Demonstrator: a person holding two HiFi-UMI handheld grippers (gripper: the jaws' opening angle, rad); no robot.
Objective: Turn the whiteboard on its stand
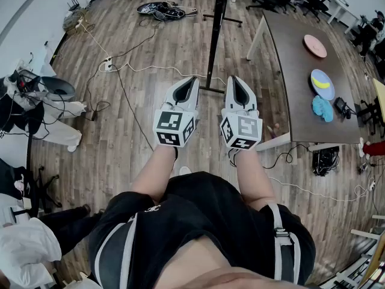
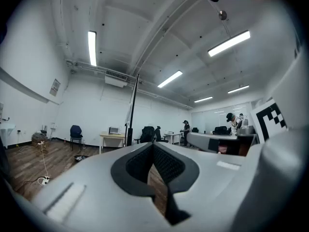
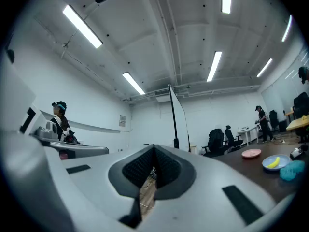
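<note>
The whiteboard on its stand (image 1: 215,38) is ahead of me, seen edge-on as a thin black upright with feet on the wooden floor. In the left gripper view the whiteboard (image 2: 132,111) rises just left of centre. In the right gripper view the whiteboard (image 3: 175,121) leans slightly right of centre. My left gripper (image 1: 192,80) and right gripper (image 1: 236,79) are held side by side at waist height, both pointing at the stand and short of it. The left gripper (image 2: 153,145) is shut with nothing in it. The right gripper (image 3: 154,148) is shut and empty too.
A brown table (image 1: 298,71) stands to the right, carrying a pink plate (image 1: 315,46), a blue plate (image 1: 323,84) and a teal cloth (image 1: 322,108). Cables and a power strip (image 1: 108,65) lie on the floor to the left. Office chairs (image 2: 147,134) and people stand far back.
</note>
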